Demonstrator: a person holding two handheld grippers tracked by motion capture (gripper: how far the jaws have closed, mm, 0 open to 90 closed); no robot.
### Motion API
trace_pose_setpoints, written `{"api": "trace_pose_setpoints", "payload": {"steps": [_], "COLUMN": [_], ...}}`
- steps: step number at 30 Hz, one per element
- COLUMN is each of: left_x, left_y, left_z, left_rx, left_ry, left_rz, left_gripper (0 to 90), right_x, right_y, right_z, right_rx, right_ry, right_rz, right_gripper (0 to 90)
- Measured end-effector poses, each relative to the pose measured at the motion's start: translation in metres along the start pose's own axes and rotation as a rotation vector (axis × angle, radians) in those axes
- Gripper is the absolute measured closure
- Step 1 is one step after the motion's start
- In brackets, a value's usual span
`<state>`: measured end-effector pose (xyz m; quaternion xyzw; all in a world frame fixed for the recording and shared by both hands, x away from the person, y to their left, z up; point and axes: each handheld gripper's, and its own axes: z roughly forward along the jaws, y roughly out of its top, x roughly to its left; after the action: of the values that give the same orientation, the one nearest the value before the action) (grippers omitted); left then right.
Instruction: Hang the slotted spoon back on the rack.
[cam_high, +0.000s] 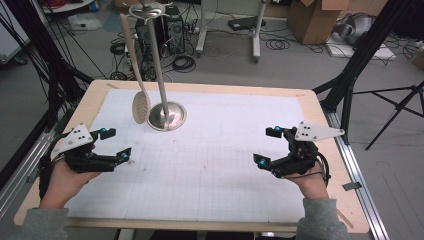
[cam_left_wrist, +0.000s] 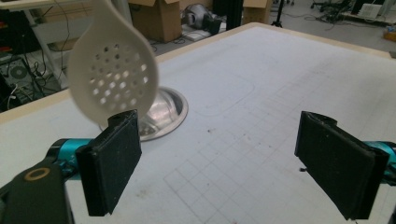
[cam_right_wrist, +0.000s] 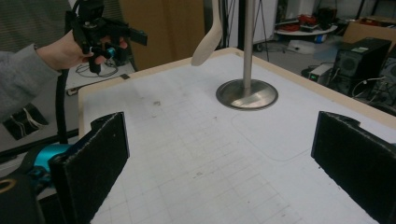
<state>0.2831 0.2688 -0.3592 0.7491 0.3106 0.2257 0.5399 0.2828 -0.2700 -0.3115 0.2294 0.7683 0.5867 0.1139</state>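
Observation:
A steel stand with a round base (cam_high: 167, 116) and a thin pole rises at the back left of the white grid mat (cam_high: 210, 170). From its top hangs a cream slotted spoon (cam_high: 141, 106), bowl down, just above the mat and left of the base. My left gripper (cam_high: 117, 144) is held open at the mat's left, in front of the spoon, nothing between its jaws. My right gripper (cam_high: 266, 146) is open at the mat's right, also empty. In the left gripper view the spoon bowl (cam_left_wrist: 114, 77) hangs close ahead. The right gripper view has the stand base (cam_right_wrist: 246, 94) farther off.
The wooden table edge (cam_high: 320, 107) frames the mat. Beyond the table lie floor cables, a computer tower (cam_high: 167, 30), cardboard boxes (cam_high: 312, 17) and white stand legs. Black tripod legs (cam_high: 380, 105) stand at the right, and a black frame at the left.

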Motion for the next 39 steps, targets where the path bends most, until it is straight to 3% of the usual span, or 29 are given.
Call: {"api": "trace_pose_setpoints", "payload": {"steps": [4,11,15,18,23,27,29,34,39], "left_x": [0.002,0.001,0.005,0.008,0.008,0.007,0.008,0.012,0.015], "left_y": [-0.004,-0.001,-0.005,-0.005,-0.006,-0.008,-0.009,-0.013,-0.022], "left_z": [-0.002,-0.016,-0.025,-0.029,-0.03,-0.026,-0.023,-0.021,-0.021], "left_rx": [0.003,-0.065,-0.063,-0.08,-0.091,-0.093,-0.086,-0.094,-0.071], "left_ry": [0.008,-0.012,0.024,0.023,0.028,0.032,0.036,0.072,0.103], "left_rz": [0.0,-0.017,-0.044,-0.064,-0.039,-0.037,-0.026,-0.039,-0.04], "left_gripper": [15.0,14.9,15.0,15.0,15.0,15.0,15.0,15.0,14.9], "right_x": [0.001,-0.004,-0.007,-0.008,-0.015,-0.022,-0.027,-0.031,-0.031], "right_y": [-0.003,-0.011,-0.015,-0.02,-0.035,-0.052,-0.064,-0.081,-0.082], "right_z": [0.002,0.001,-0.003,-0.007,-0.017,-0.027,-0.035,-0.052,-0.062], "right_rx": [-0.034,-0.03,-0.046,-0.059,-0.079,-0.088,-0.108,-0.13,-0.168], "right_ry": [-0.036,-0.063,-0.098,-0.142,-0.205,-0.279,-0.32,-0.371,-0.396], "right_rz": [0.01,0.033,0.045,0.05,0.081,0.076,0.104,0.136,0.141], "right_gripper": [2.8,2.8,2.8,2.8,2.7,2.7,2.7,2.8,2.8]}}
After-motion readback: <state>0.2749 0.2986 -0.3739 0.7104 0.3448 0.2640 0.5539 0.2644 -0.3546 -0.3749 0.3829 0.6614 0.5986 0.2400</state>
